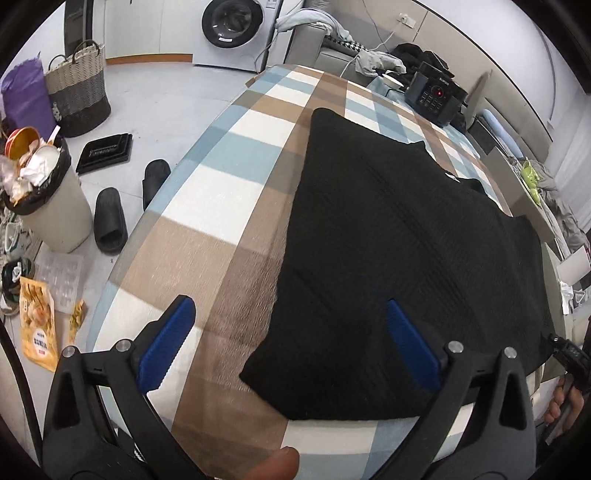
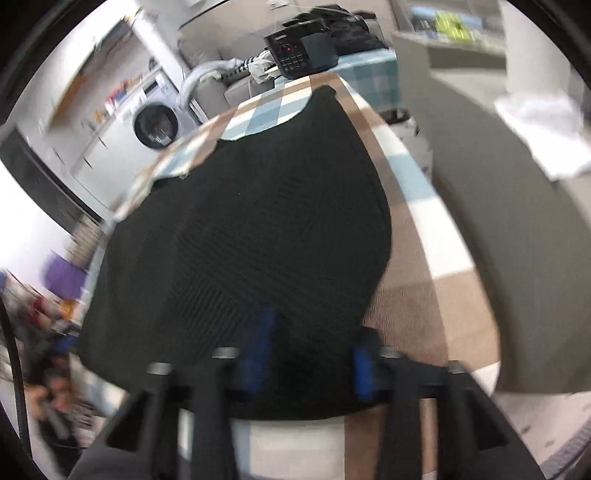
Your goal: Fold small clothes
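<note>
A black knit garment (image 1: pixel 388 251) lies spread flat on a table covered with a plaid cloth (image 1: pixel 221 206). My left gripper (image 1: pixel 291 339) is open, its blue-padded fingers wide apart just above the garment's near left corner. In the blurred right wrist view the garment (image 2: pixel 258 236) fills the middle. My right gripper (image 2: pixel 310 354) is open over the garment's near right edge, with cloth between its blue fingers (image 2: pixel 258 350). The right gripper also shows at the far right of the left wrist view (image 1: pixel 569 358).
A black radio-like box (image 1: pixel 436 92) stands at the table's far end. On the floor to the left are a bin (image 1: pixel 51 199), black slippers (image 1: pixel 110 221), a woven basket (image 1: pixel 77 88) and a washing machine (image 1: pixel 236 29). A grey sofa (image 2: pixel 498 221) is on the right.
</note>
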`<state>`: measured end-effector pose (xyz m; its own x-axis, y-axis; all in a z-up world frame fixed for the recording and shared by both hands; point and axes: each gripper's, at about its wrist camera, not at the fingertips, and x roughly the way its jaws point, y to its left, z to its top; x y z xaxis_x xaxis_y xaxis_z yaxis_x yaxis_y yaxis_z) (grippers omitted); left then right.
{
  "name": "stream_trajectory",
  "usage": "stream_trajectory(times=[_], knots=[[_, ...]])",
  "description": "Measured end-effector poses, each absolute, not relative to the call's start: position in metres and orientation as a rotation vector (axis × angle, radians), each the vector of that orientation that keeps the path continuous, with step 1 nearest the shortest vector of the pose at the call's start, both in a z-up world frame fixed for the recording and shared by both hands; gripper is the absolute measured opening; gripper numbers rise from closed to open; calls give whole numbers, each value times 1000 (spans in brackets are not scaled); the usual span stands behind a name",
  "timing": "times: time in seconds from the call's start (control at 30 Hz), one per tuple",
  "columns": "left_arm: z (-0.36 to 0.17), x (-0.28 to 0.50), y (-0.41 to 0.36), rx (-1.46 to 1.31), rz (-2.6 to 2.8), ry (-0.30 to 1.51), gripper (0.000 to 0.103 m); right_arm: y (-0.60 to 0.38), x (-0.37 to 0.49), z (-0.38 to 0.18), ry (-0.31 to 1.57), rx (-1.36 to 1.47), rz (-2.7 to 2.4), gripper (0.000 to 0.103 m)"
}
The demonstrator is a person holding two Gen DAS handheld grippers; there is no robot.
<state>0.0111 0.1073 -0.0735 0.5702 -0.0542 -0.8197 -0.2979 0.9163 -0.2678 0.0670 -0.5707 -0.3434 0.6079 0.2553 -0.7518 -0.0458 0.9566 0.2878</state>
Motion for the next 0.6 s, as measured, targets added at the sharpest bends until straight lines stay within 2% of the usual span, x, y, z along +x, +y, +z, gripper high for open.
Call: stream_trajectory(times=[0.03, 0.17, 0.3, 0.37, 0.4, 0.47, 0.6], knots=[[-74, 10, 107, -406, 145, 962, 101, -567, 65, -340, 890, 233, 176, 12], [-81, 3, 108, -418, 150, 974, 101, -565, 51, -326, 831, 188, 158, 10], [-86, -1, 106, -453, 126, 966, 101, -572, 54, -340, 919, 193, 118, 11], [-85, -3, 104, -455, 117, 955, 101, -576, 48, -338, 905, 244, 141, 21], [-85, -4, 103, -462, 101, 956, 101, -578, 45, -337, 899, 265, 163, 35], [-83, -7, 99, -468, 77, 944, 100, -581, 38, -335, 867, 309, 214, 47], [-81, -5, 89, -441, 42, 950, 80, -581, 33, -343, 873, 309, 193, 48]])
